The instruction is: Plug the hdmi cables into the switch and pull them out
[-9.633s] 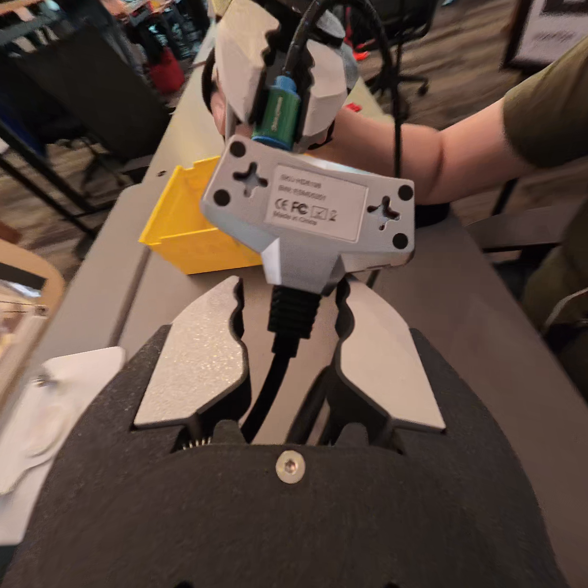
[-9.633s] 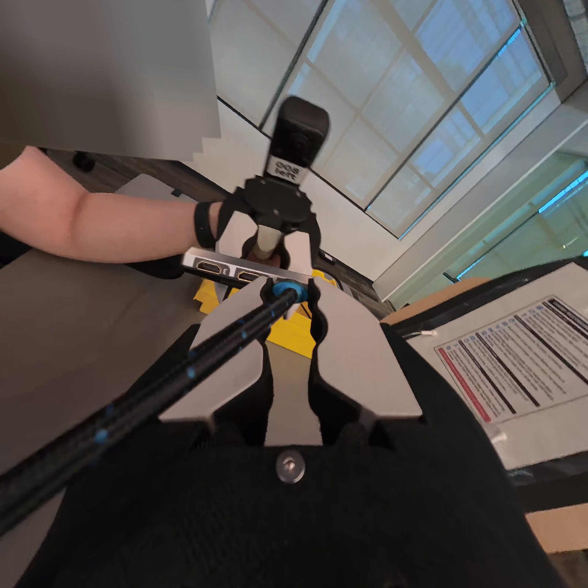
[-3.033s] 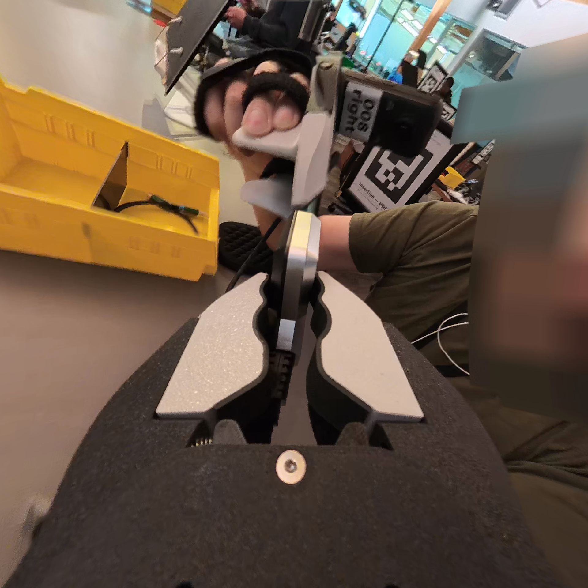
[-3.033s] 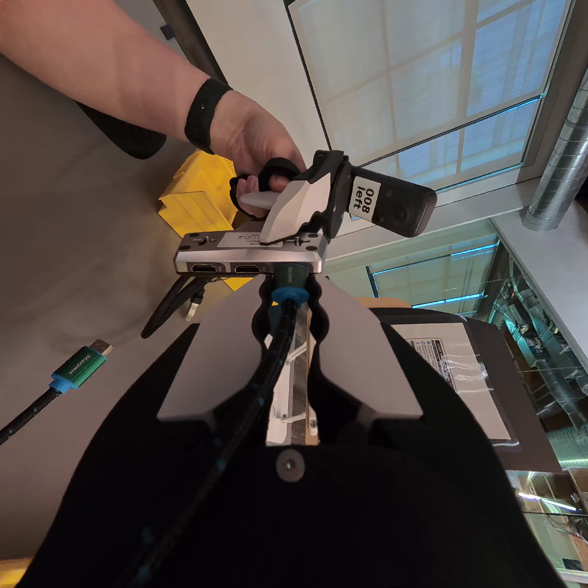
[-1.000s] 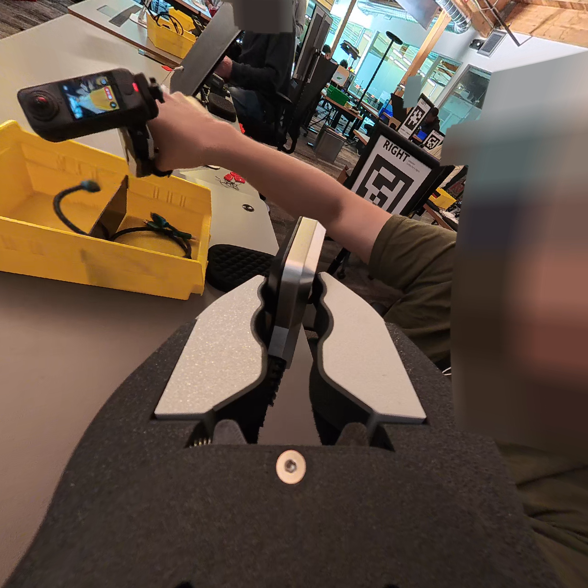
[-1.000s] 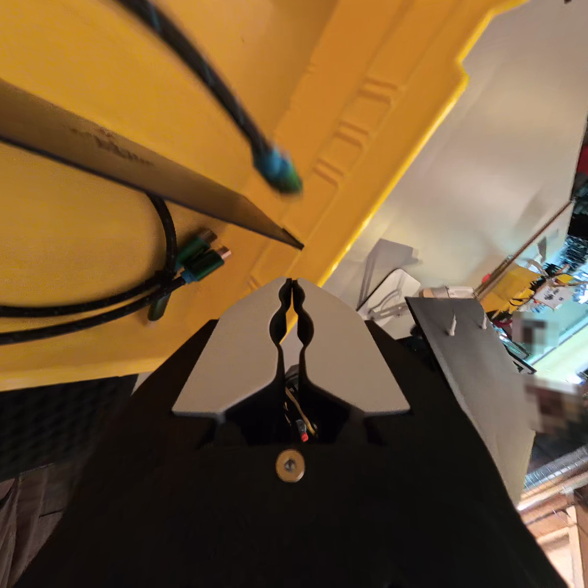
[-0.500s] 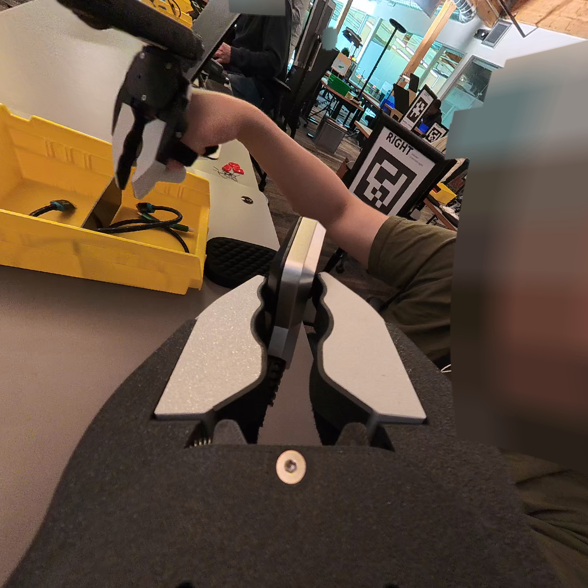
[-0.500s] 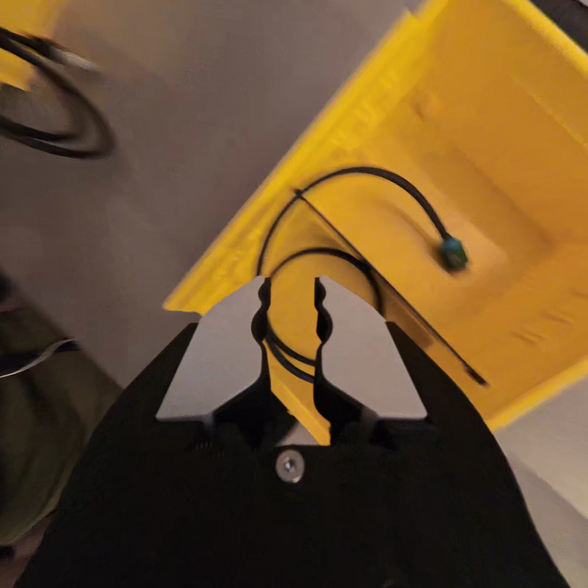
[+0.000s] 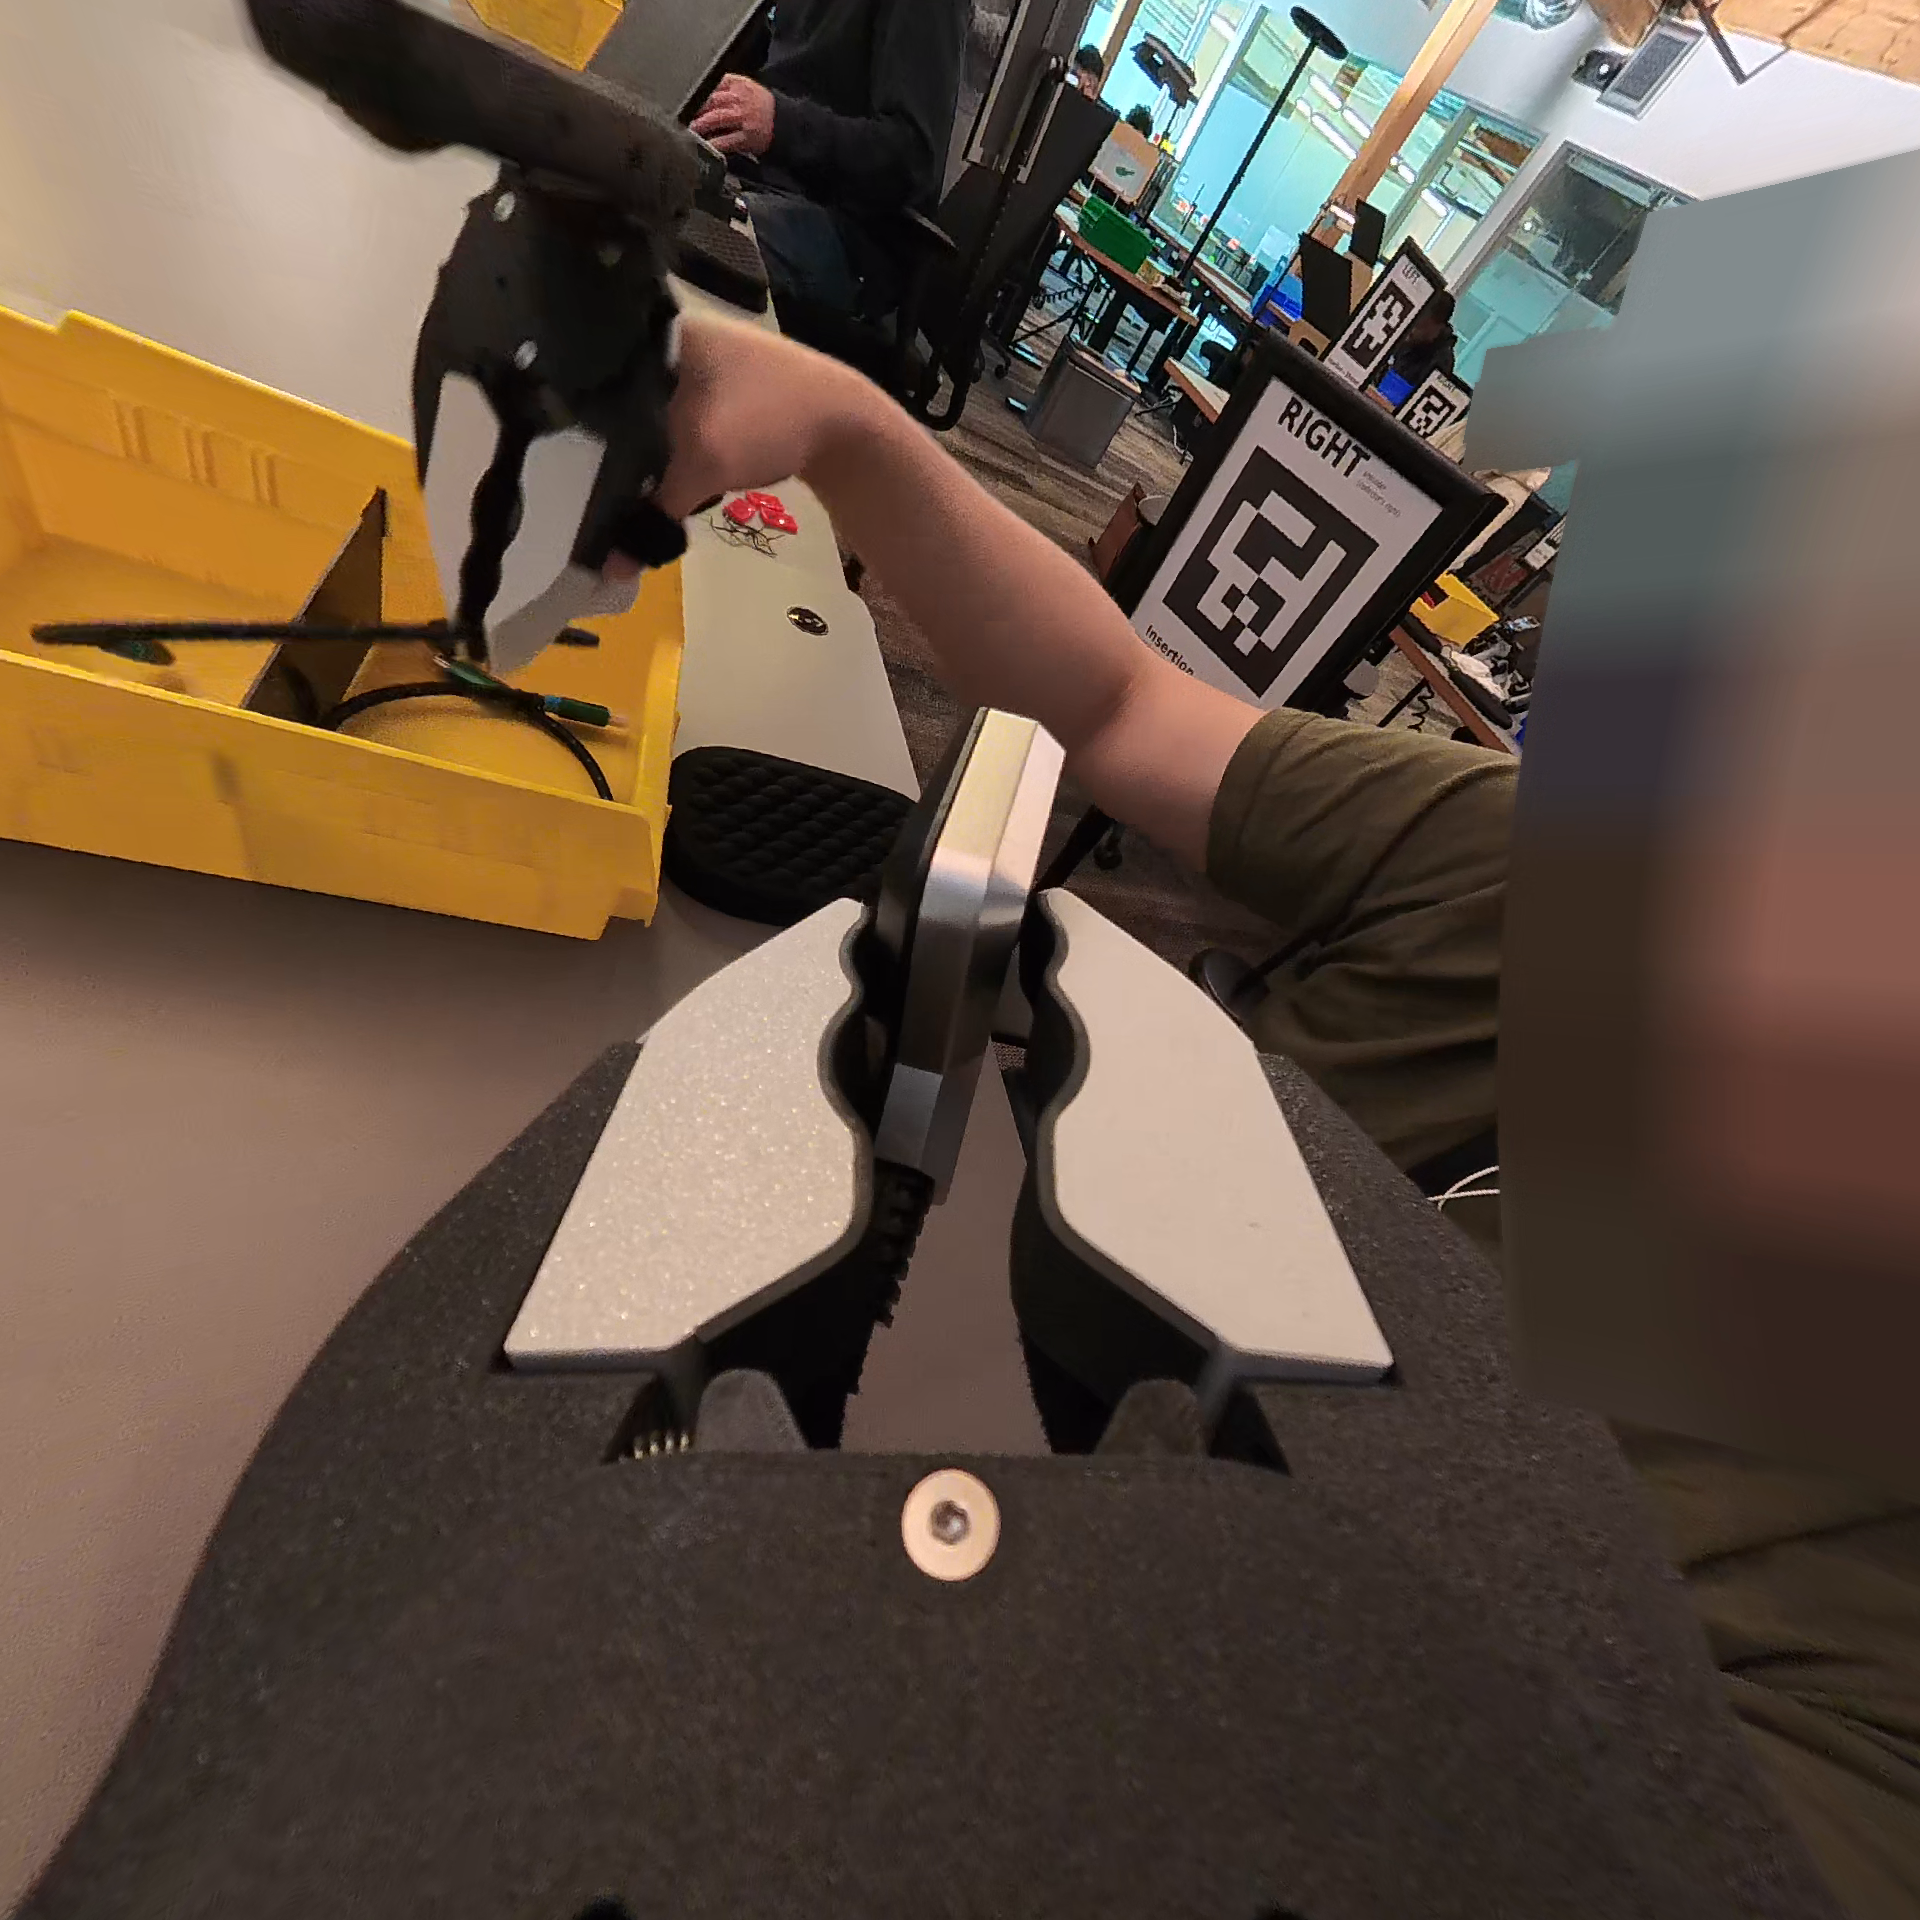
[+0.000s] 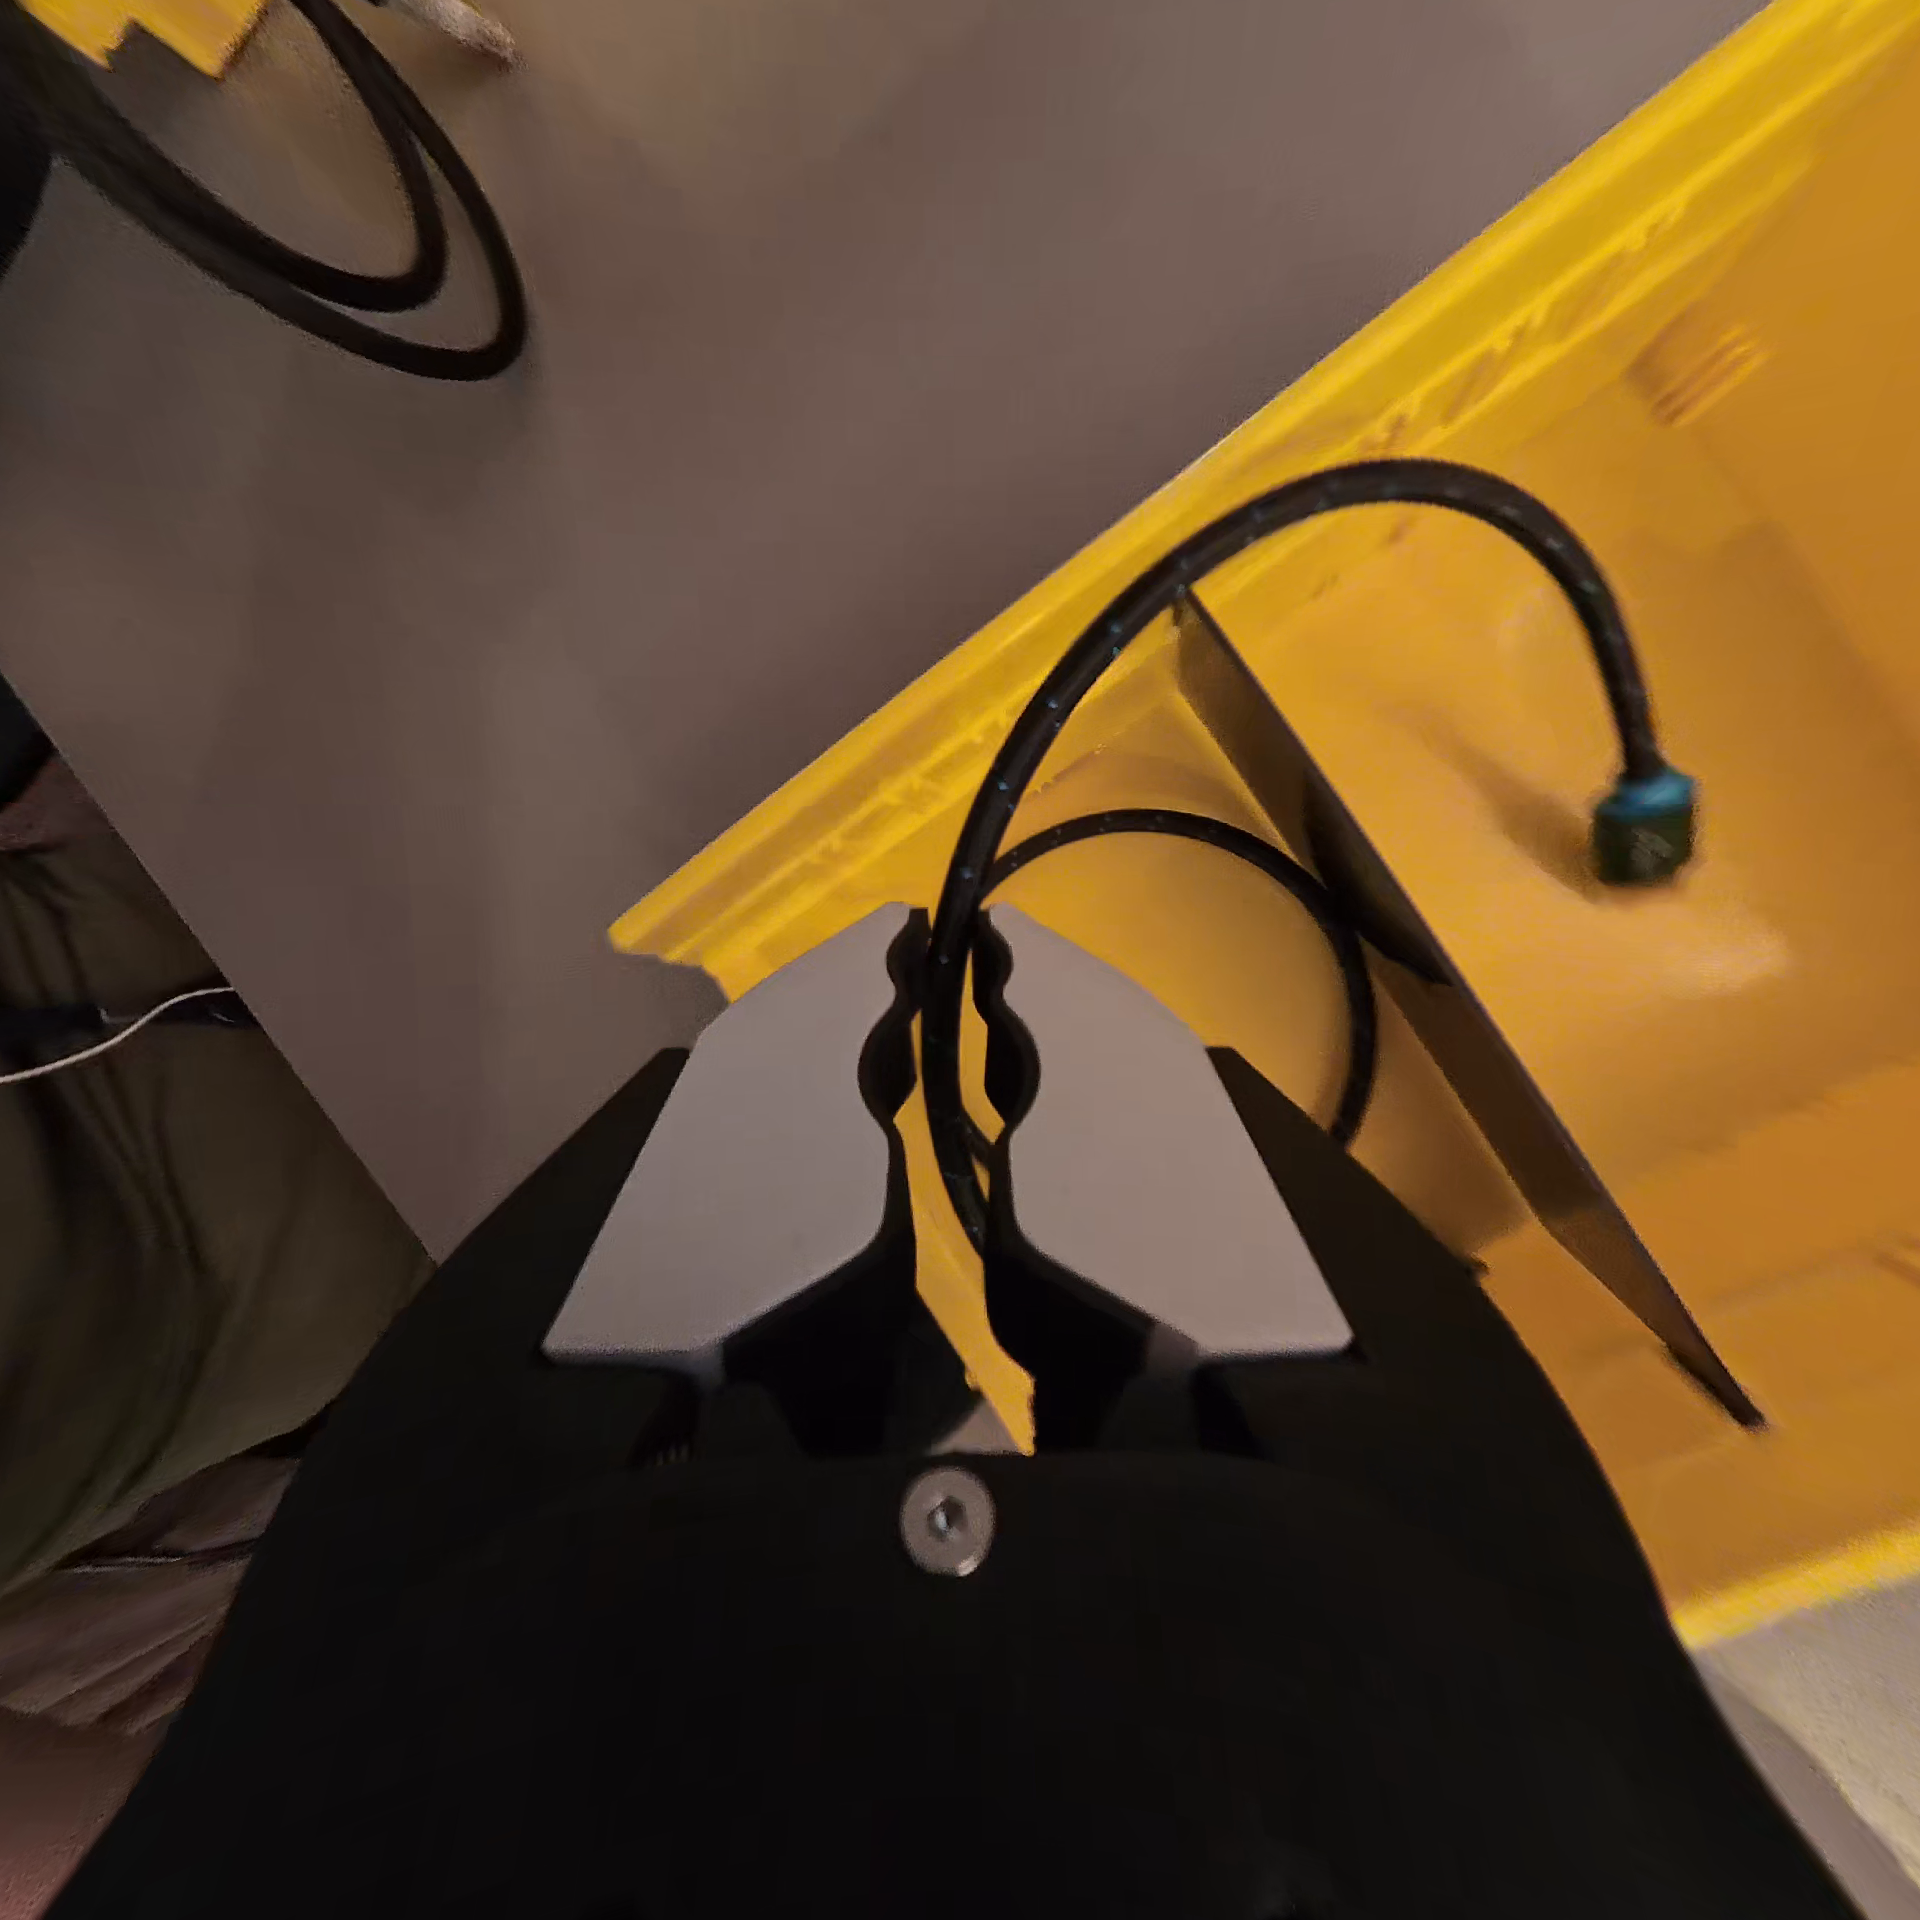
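Grey table (image 9: 260,1091): left gripper (image 9: 940,997) clamps switch (image 9: 971,914) steady; right gripper (image 10: 951,997) pinches HDMI cable (image 10: 1351,499) over yellow bin (image 10: 1662,1351) for retrieval.

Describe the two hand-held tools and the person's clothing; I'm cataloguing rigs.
Each tool has a black, grainy body, one silver screw and two pale grey fingers with wavy inner edges: left tool, right tool. The sleeve is olive green and short.

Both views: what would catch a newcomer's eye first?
The yellow bin on the table's left, where the right gripper pinches a black cable whose plug dangles over the divider. Up close, the left gripper clamps the silver switch on edge.
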Demonstrator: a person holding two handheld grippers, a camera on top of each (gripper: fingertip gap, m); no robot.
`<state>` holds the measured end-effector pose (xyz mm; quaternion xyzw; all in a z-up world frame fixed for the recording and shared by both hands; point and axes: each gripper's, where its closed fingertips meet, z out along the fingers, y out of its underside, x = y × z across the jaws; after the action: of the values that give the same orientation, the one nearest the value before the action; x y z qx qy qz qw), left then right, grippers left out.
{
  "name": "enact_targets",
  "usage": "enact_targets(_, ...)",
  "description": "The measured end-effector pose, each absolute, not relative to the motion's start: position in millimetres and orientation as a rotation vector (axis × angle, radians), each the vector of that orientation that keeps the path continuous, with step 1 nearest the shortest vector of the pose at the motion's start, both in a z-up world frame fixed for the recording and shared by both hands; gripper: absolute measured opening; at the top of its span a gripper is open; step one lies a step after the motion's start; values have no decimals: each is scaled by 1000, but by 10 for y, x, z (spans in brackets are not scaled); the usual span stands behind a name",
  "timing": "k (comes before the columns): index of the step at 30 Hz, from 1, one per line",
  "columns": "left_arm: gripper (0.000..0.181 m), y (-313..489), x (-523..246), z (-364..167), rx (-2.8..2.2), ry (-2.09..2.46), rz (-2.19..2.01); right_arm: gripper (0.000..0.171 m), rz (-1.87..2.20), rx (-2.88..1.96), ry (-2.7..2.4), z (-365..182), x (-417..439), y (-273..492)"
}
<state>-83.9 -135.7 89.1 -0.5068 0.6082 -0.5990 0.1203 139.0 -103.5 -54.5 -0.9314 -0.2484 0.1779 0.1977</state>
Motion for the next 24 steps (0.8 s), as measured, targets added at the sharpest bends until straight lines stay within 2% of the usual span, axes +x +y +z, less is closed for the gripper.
enact_targets(4, 26, -1332, -833, 904, -1475, 1770, -1752, 8, 464, -2445, -759, 14, 1575, -1318)
enact_targets(8, 26, -1305, -811, 876, -1495, 1765, -1753, 8, 537, -2323, -933, 346, 1668, -1705)
enact_targets(16, 26, -1357, -797, 861, -1492, 1781, -1734, 8, 514, -2410, -1027, 322, 1912, -1738)
enact_targets(24, 25, -1331, -817, 908, -1464, 1767, -1727, 8, 633, -2047, -1102, 787, 1713, -1752)
